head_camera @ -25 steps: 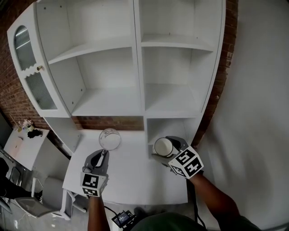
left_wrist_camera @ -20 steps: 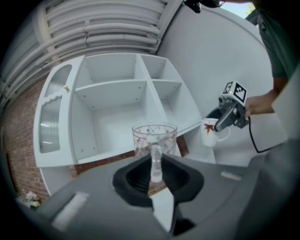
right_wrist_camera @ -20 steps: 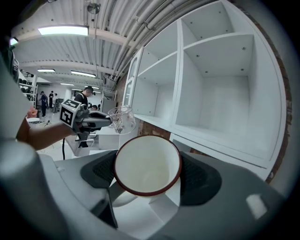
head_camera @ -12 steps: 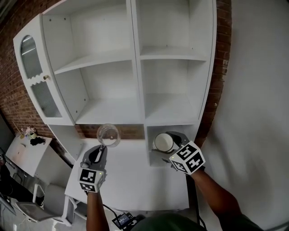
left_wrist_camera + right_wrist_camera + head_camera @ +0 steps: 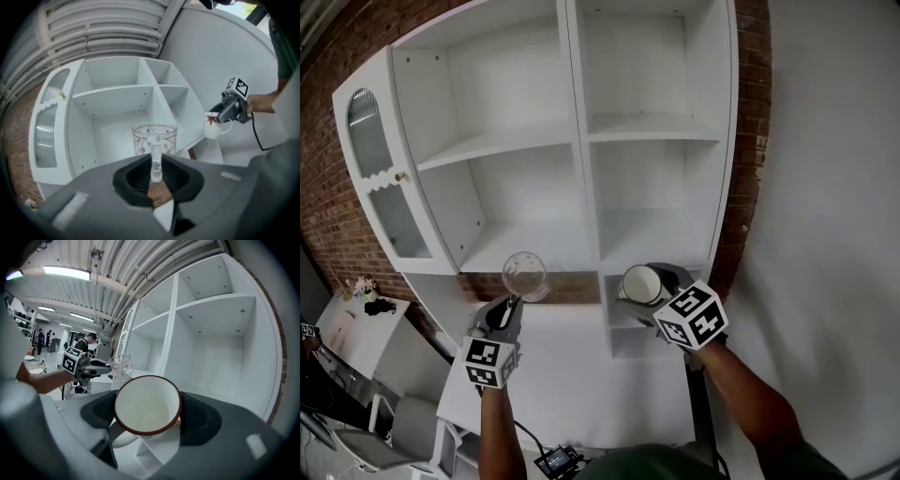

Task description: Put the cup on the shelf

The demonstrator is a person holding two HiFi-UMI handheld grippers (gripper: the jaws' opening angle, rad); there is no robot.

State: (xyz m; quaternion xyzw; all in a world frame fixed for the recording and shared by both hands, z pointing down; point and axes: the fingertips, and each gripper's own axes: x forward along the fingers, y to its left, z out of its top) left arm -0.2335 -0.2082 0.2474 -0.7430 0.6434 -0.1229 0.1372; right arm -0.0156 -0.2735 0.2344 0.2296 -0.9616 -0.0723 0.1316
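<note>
- Head view: we hold the left gripper [image 5: 514, 302] at about 7 o'clock in the picture. Its jaws are pinched almost together on the handle of the glass cup [image 5: 525, 275]. The cup stands at the gripper's 12 o'clock, in the air in front of the white shelf unit [image 5: 581, 187].
- Our right gripper [image 5: 651, 287] sits at about 5 o'clock, its jaws spread wide around the white cup [image 5: 636, 281]. The cup's mouth is turned toward us, just in front of the low right compartment. Both grippers hang above a white table [image 5: 572, 384].
- Left gripper view: the clear handle is clamped between the nearly closed pads. The patterned glass cup stands upright at 12 o'clock from them. At 3 o'clock we see the right gripper carrying the white cup, beside the shelf unit's right edge.
- Right gripper view: the pads press on either side of the white cup, which has a red rim. Its handle points to 7 o'clock. The left gripper and the glass cup show at 10 o'clock, and the shelf compartments fill 1 o'clock.
</note>
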